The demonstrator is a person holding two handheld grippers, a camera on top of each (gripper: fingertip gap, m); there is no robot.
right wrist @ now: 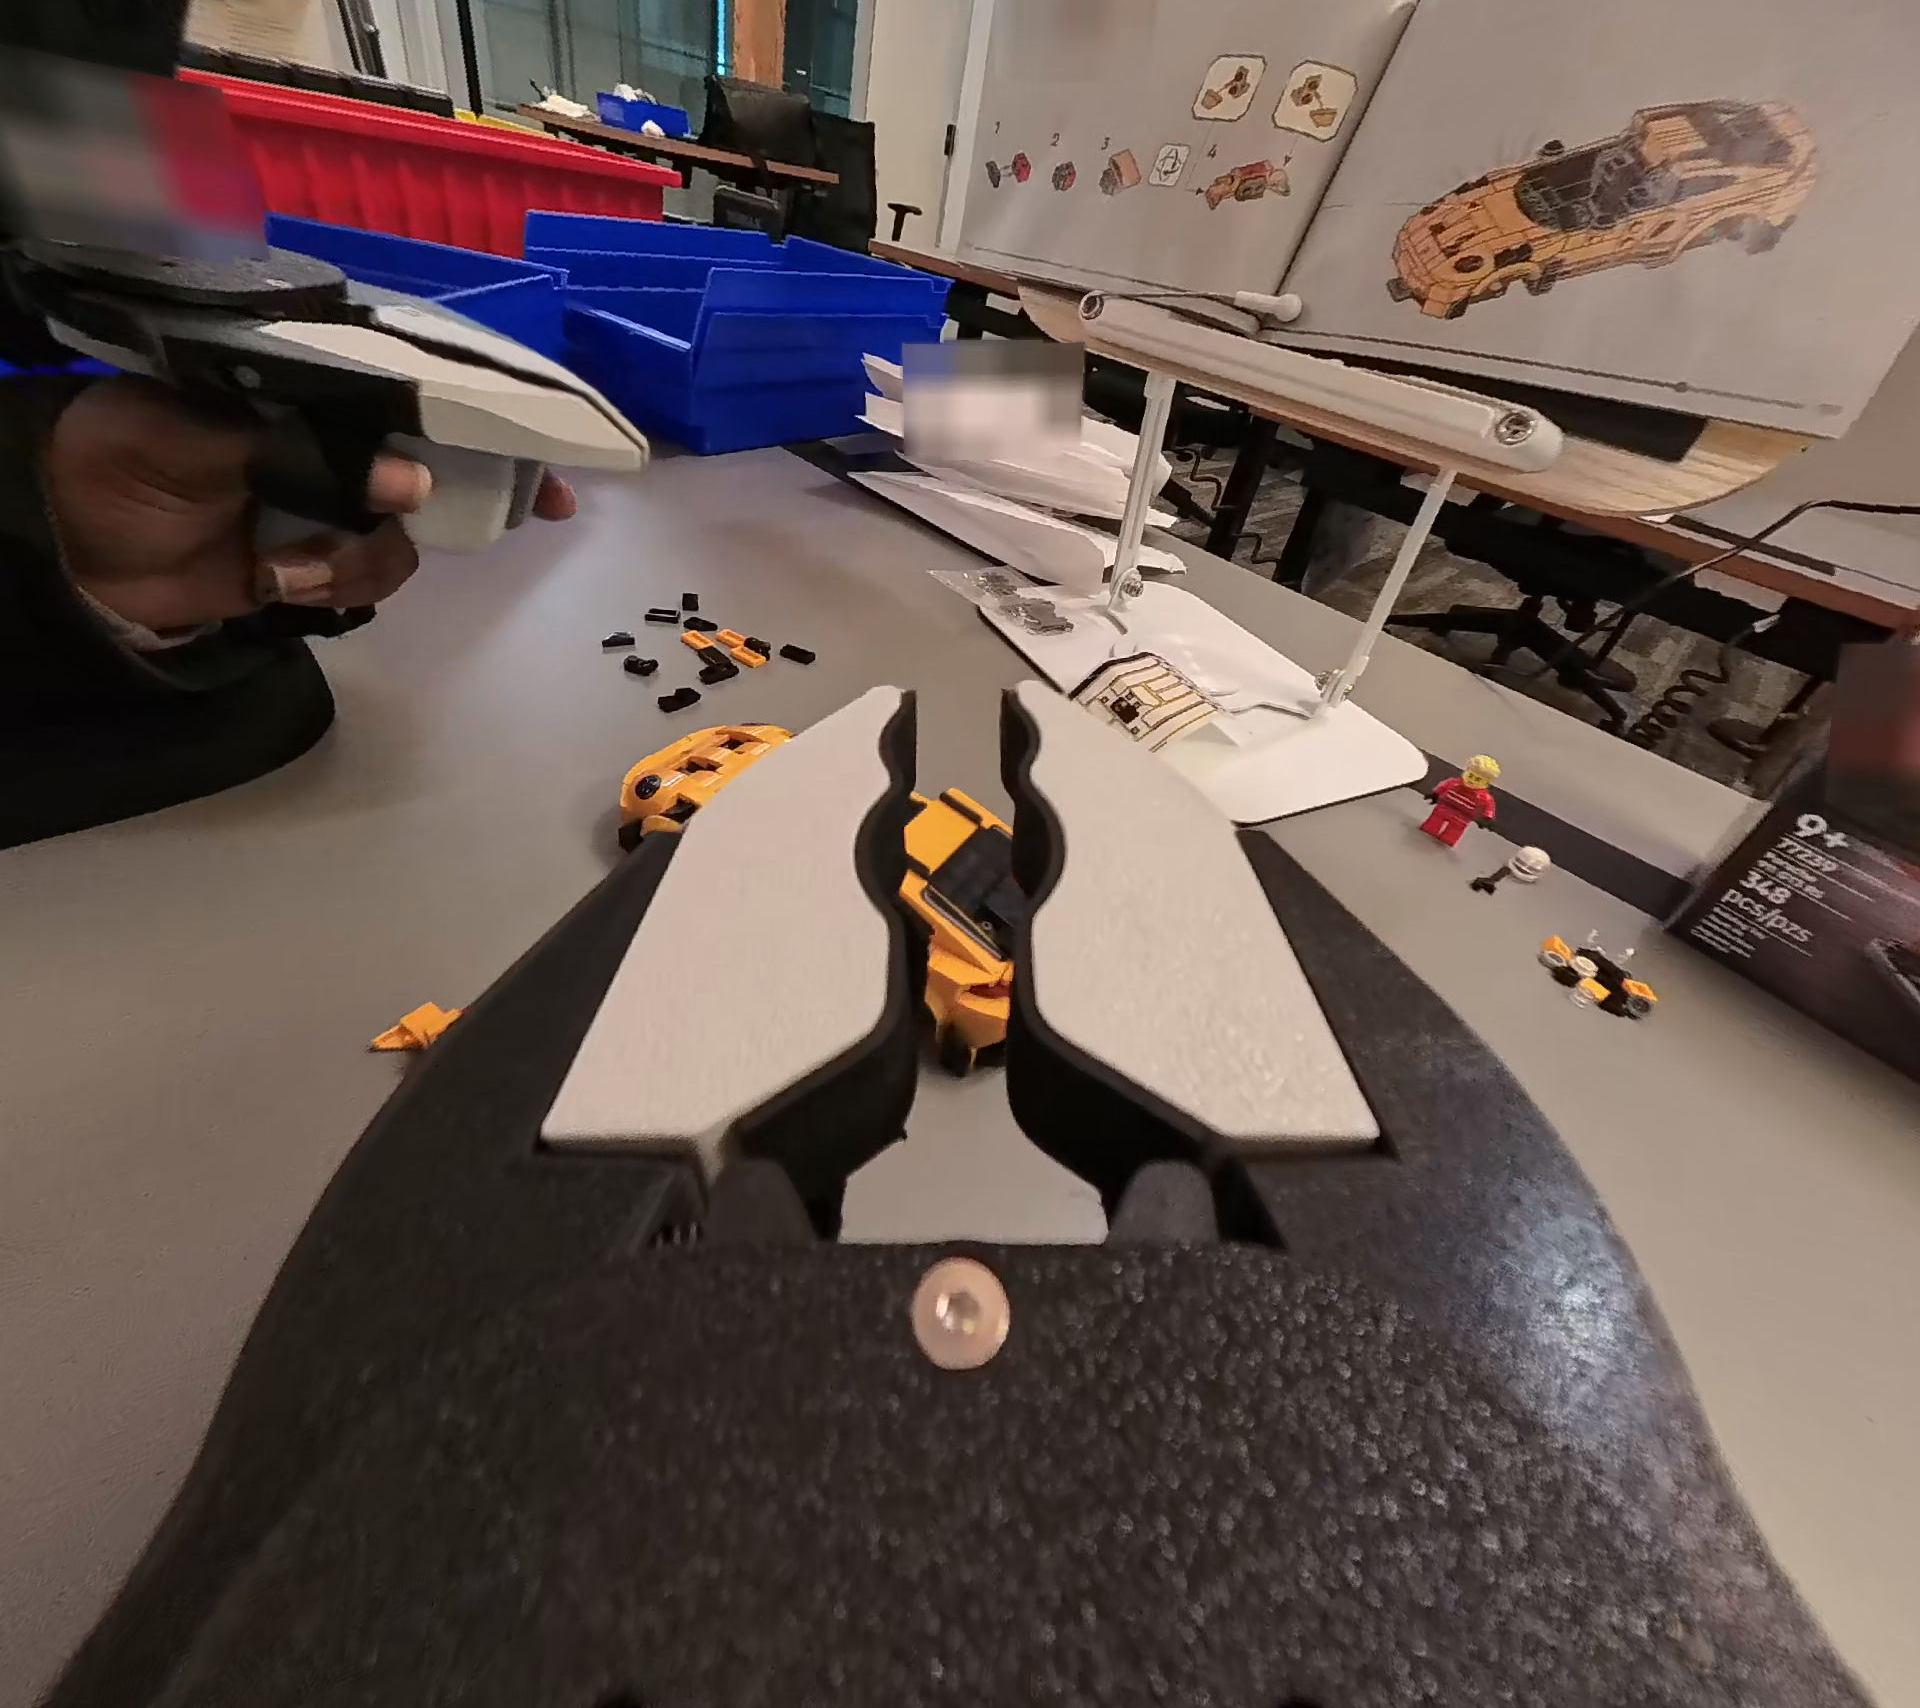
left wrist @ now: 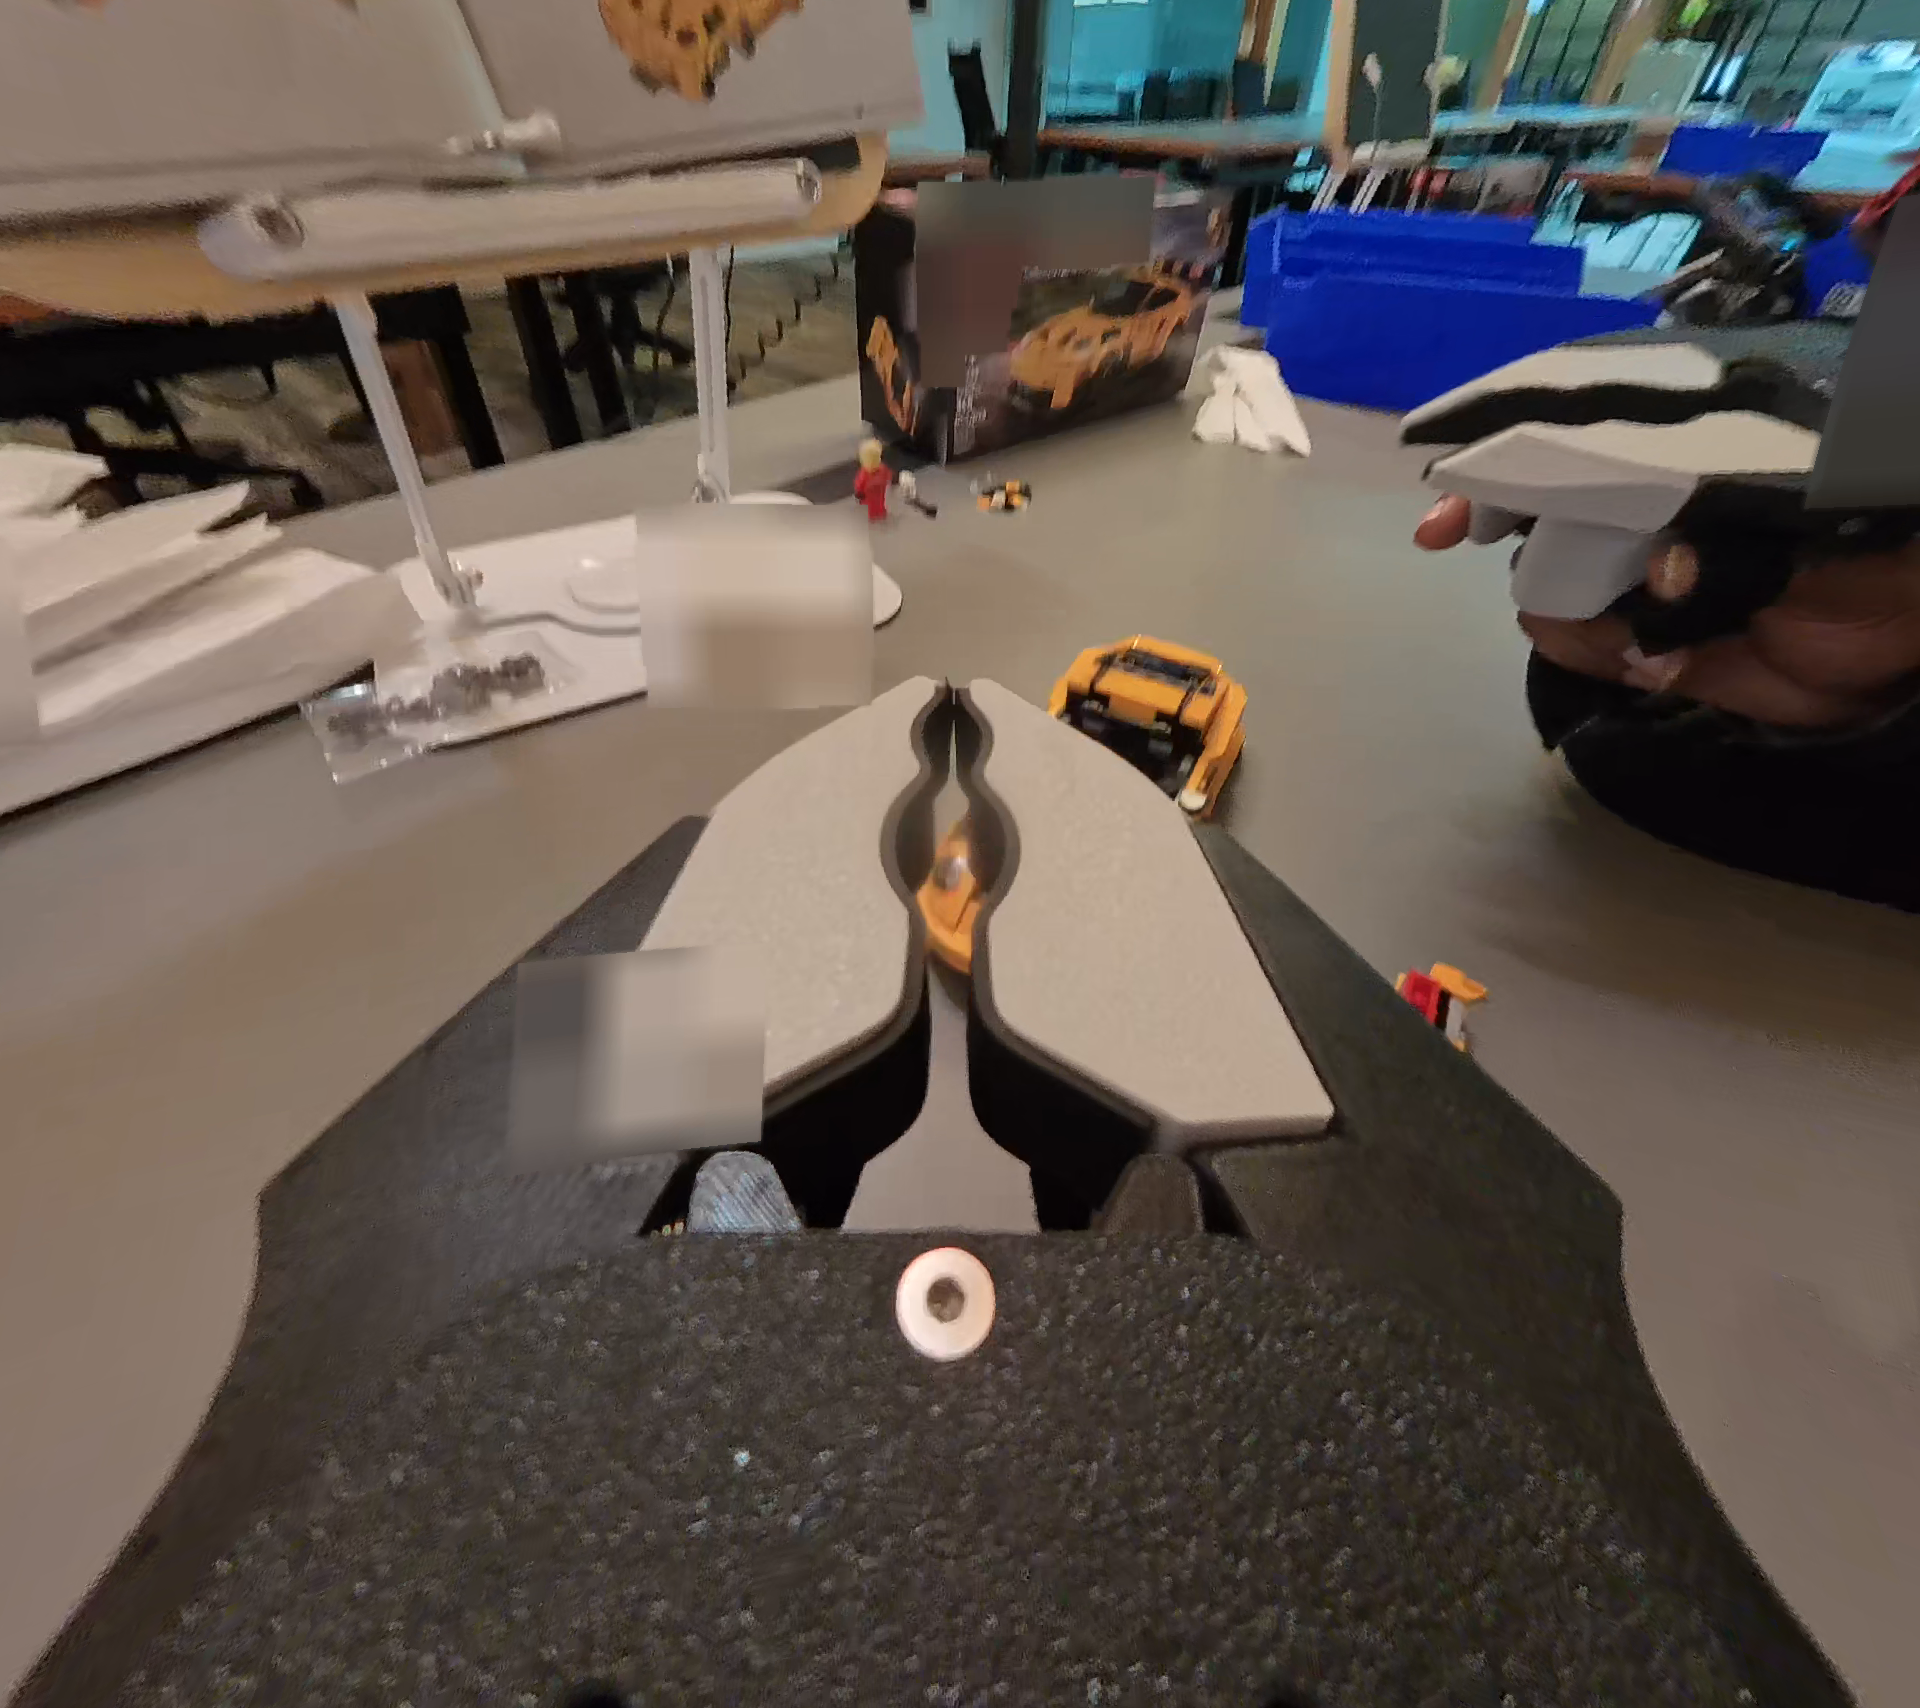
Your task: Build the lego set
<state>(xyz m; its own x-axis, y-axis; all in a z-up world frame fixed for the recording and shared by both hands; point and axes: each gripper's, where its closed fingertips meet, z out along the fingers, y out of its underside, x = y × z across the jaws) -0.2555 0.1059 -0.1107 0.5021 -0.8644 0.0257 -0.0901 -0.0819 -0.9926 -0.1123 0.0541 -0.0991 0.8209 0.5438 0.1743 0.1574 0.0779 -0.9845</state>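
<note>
An orange Lego car (left wrist: 1143,702) sits on the grey table (left wrist: 312,931). My left gripper (left wrist: 951,702) is shut and held above the table. The car's nose shows through the hollow between its fingers, and nothing is held. In the right wrist view the left gripper (right wrist: 623,443) is at the left, in a hand. My right gripper (right wrist: 958,697) is open and hovers over the car (right wrist: 956,910), apart from it. It also shows at the right of the left wrist view (left wrist: 1418,453). A small orange piece (right wrist: 416,1026) lies beside the car.
Loose black and orange pieces (right wrist: 707,640) lie beyond the car. A red minifigure (right wrist: 1460,801), a small black-orange assembly (right wrist: 1600,972) and the set's box (right wrist: 1808,910) are at the right. An open instruction book (right wrist: 1507,183) sits on a white stand (right wrist: 1299,754). Blue bins (right wrist: 727,328) stand behind.
</note>
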